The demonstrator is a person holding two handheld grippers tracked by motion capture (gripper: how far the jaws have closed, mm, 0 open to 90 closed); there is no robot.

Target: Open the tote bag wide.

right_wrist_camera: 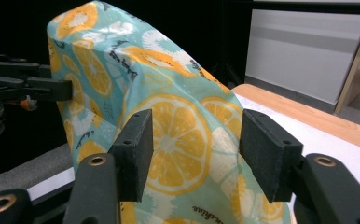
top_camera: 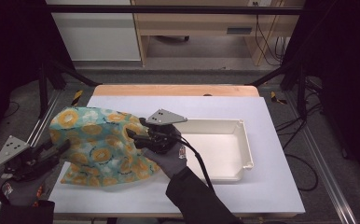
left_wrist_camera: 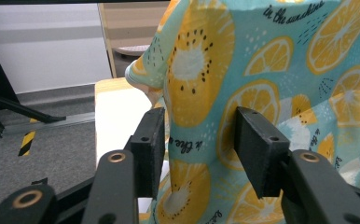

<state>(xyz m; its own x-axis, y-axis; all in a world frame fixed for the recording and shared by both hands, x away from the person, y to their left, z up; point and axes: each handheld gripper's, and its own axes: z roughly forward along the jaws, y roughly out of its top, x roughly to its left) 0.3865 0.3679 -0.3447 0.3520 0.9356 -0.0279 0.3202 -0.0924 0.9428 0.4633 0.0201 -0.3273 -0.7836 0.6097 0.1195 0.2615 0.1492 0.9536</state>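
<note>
Step in hand: I am bringing both grippers onto the fruit-print cloth bag (top_camera: 99, 147), which is standing puffed up on the left half of the bench (top_camera: 271, 186); I judge this as the approach to a two-sided pinch, not yet a grip.

Bag position: it is sitting on the white sheet of the bench, just left of the white tray (top_camera: 236, 149), with its top corner rising toward my left.

Left gripper (left_wrist_camera: 201, 144): in the left gripper view my fingers (left_wrist_camera: 257, 149) are standing half apart with a fold of the bag's side between them; the cloth is lying close against the inner face of the left pad, while the other pad is showing a gap, so nothing is clamped.

Right gripper (right_wrist_camera: 194, 154): in the right gripper view my fingers (right_wrist_camera: 269, 154) are standing fairly wide, the bag's sloping face bulging between them and behind; neither pad is pressing on it.

High view: left gripper at the bag's left edge, right gripper at its right edge beside the tray.

Next move, as I judge it: I am needing to gather a proper fold at each side before squeezing, since thin loose cloth may be slipping out.

Risk: an uneven pinch is likely tipping the bag over.
</note>
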